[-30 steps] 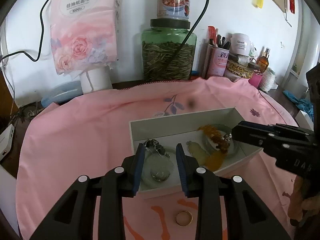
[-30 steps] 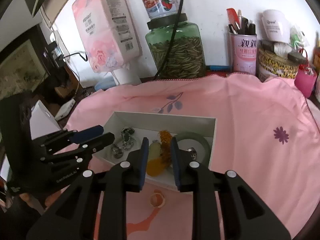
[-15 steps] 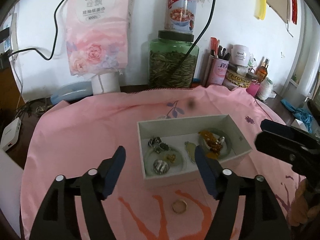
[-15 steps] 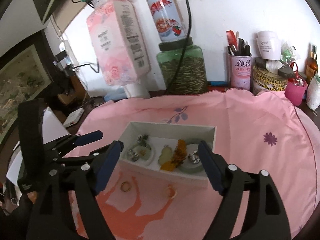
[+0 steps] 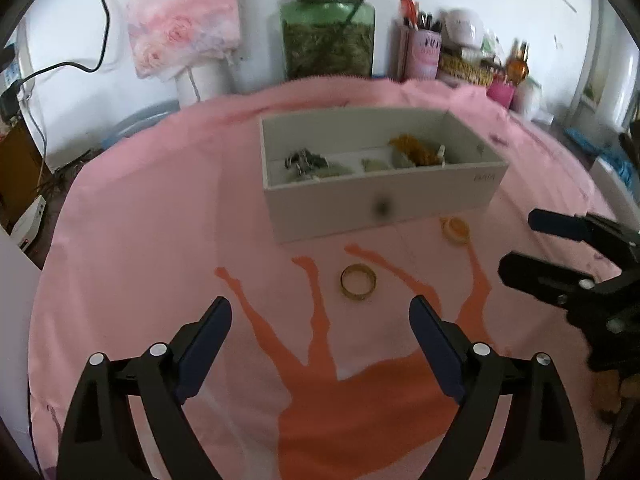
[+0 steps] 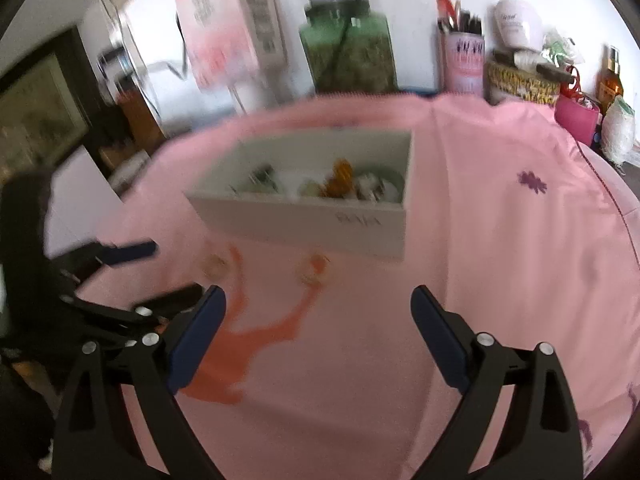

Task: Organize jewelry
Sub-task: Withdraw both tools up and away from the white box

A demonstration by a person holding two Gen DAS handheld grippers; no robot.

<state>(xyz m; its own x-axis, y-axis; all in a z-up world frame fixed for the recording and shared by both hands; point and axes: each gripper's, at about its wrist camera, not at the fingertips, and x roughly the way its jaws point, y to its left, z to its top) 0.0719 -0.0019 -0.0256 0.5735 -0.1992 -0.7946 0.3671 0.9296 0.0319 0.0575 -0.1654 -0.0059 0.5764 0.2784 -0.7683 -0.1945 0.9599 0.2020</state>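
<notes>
Left wrist view: The left gripper [image 5: 320,312] has its jaws spread wide, having just been opening, with nothing between them. It hangs above the pink cloth [image 5: 140,220] that covers the bench. A gold ring [image 5: 358,281] lies on the cloth just ahead of the gripper, slightly toward its right finger and clear of both pads. A second, paler ring [image 5: 455,230] lies farther ahead and to the right, just beside the front wall of the white box [image 5: 380,204]. The box stands ahead of the gripper and contains several jewelry pieces, among them a dark metal cluster [image 5: 304,160] and an amber piece [image 5: 412,152]. The right gripper [image 5: 536,248] enters from the right edge.

Right wrist view: The picture is blurred. The right gripper [image 6: 318,308] is also spread wide, its jaws having just been opening, with nothing between them. The pale ring [image 6: 314,270] lies on the cloth [image 6: 500,240] just ahead, between the fingers' lines, near the box [image 6: 304,220]. The gold ring [image 6: 216,266] lies ahead to the left. The left gripper [image 6: 160,270] shows at the left edge.
</notes>
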